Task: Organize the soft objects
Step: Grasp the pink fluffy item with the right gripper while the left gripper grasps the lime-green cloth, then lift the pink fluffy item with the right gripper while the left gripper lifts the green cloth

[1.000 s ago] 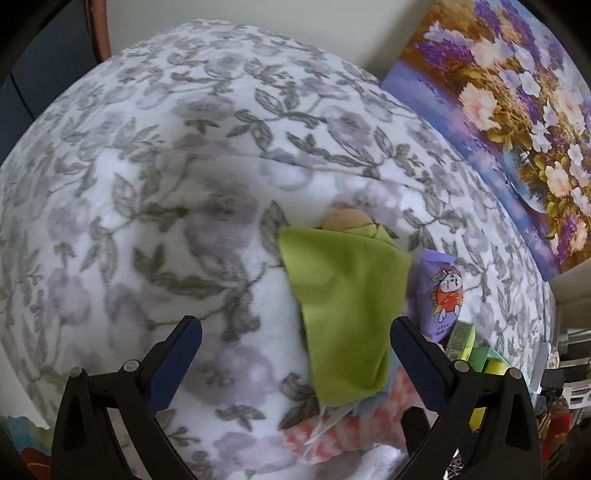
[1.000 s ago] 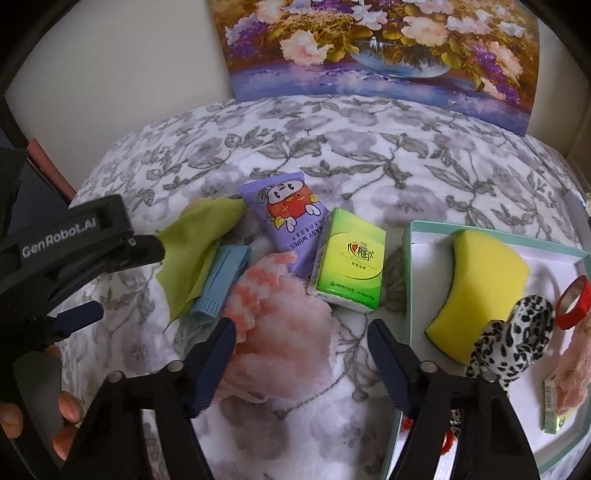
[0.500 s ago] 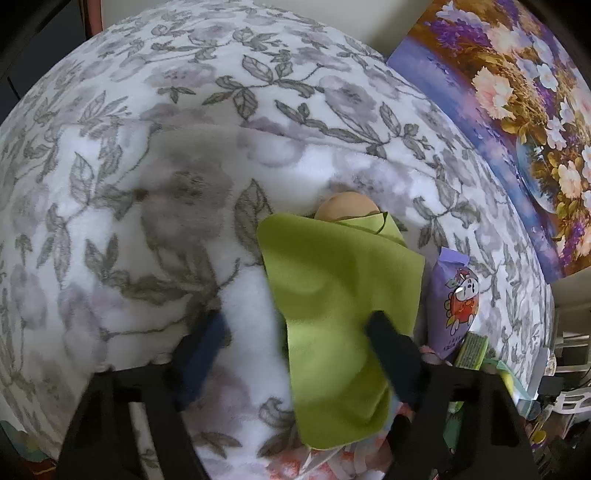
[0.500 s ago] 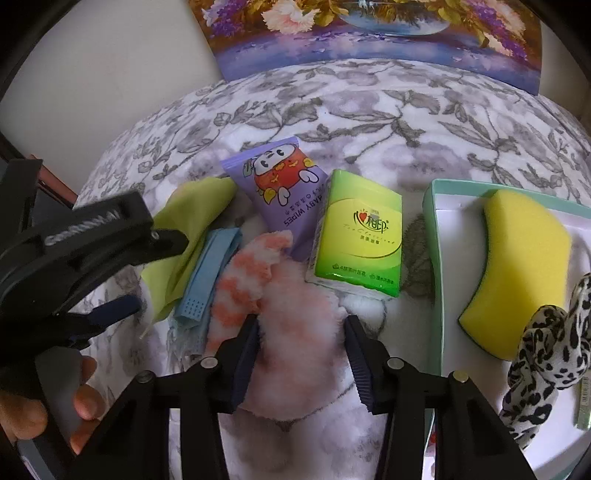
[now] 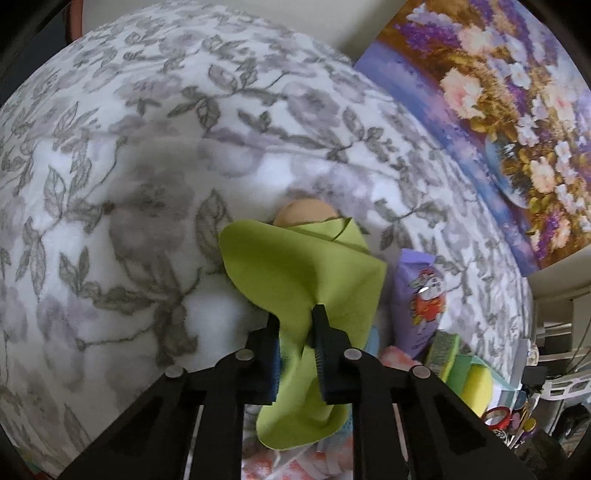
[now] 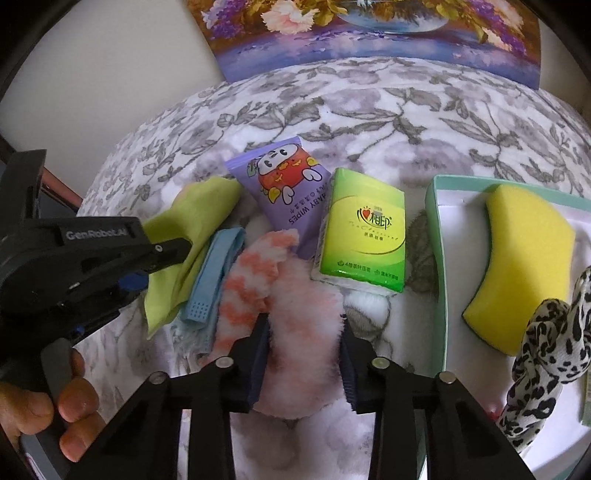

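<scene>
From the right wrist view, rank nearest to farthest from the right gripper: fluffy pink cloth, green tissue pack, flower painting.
1. Fluffy pink cloth, pinched between the right gripper jaws.
2. Green tissue pack, just beyond, slightly right.
3. Flower painting, against the back wall.

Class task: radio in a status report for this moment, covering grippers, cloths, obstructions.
Left gripper just closed, pinching green cloth. Right gripper just closed, squeezing fluffy pink cloth. Blue cloth lies between them.
</scene>
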